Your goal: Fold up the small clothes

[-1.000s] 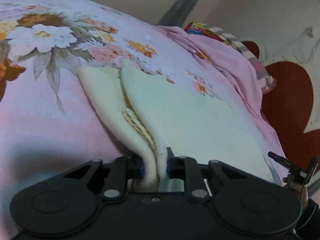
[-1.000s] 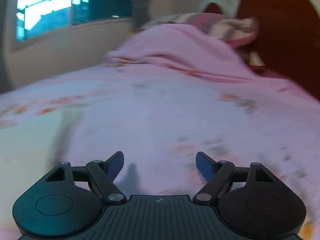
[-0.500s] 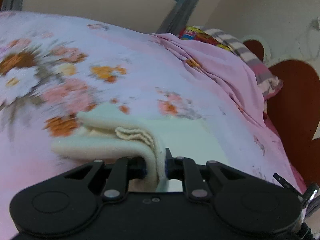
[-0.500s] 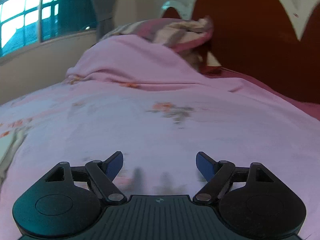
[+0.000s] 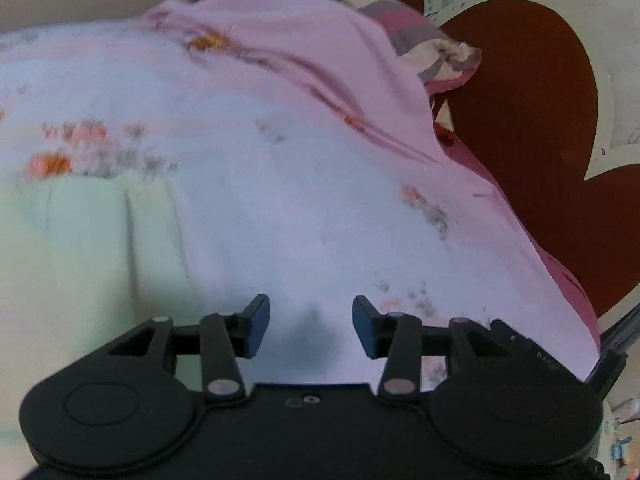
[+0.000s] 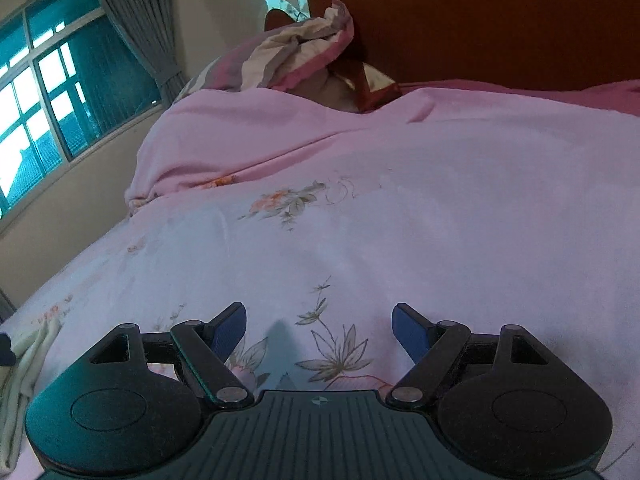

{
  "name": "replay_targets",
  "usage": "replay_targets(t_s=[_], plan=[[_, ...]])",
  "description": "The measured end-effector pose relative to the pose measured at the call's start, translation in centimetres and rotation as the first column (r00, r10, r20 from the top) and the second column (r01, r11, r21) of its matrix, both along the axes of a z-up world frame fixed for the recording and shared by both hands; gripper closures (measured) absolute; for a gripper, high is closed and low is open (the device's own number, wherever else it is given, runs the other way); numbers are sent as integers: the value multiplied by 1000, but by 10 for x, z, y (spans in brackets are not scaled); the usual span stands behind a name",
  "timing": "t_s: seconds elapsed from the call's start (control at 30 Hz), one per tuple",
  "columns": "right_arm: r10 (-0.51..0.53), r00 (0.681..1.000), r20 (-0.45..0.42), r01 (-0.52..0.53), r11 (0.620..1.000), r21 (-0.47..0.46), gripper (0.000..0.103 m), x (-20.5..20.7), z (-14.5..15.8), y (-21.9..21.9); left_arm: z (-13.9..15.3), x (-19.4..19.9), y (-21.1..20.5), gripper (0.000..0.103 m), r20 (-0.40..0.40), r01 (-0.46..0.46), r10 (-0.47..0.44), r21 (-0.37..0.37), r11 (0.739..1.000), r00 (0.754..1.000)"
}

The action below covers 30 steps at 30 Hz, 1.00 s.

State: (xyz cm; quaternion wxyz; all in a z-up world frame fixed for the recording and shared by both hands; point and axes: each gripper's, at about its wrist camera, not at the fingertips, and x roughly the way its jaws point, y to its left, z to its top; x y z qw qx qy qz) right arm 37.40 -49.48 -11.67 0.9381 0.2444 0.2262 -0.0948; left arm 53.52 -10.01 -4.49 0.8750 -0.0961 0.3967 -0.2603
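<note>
Released since the earlier frame: cream cloth, now lying folded on the floral pink bedsheet, left of the left gripper. Left jaws parted, holding nothing. Right gripper spread wide above bare sheet, empty; cloth edge visible far left. Striped pillow against brown headboard.

Pink floral bedsheet under bunched pink blanket; striped pillow against red-brown headboard; curtained window left.
</note>
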Motion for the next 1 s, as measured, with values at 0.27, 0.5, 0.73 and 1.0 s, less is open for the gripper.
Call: replay_targets(t_s=[0.27,0.5,0.73,1.0], plan=[[1,1000,-1,-1,1000,-4,23,-2,3,0,21,-100,148,55,192,-351,331,77,933,924],[200,978,59,-203,978,47,24,-16,34,71,-45,-208,214,55,96,-459,450,106,882,888],[520,843,133,-537,825,178,57,-9,61,198,-67,-202,173,54,161,-369,348,122,922,923],[612,788,68,-601,740,302,57,14,45,264,-71,-195,164,54,164,-450,432,98,887,887]])
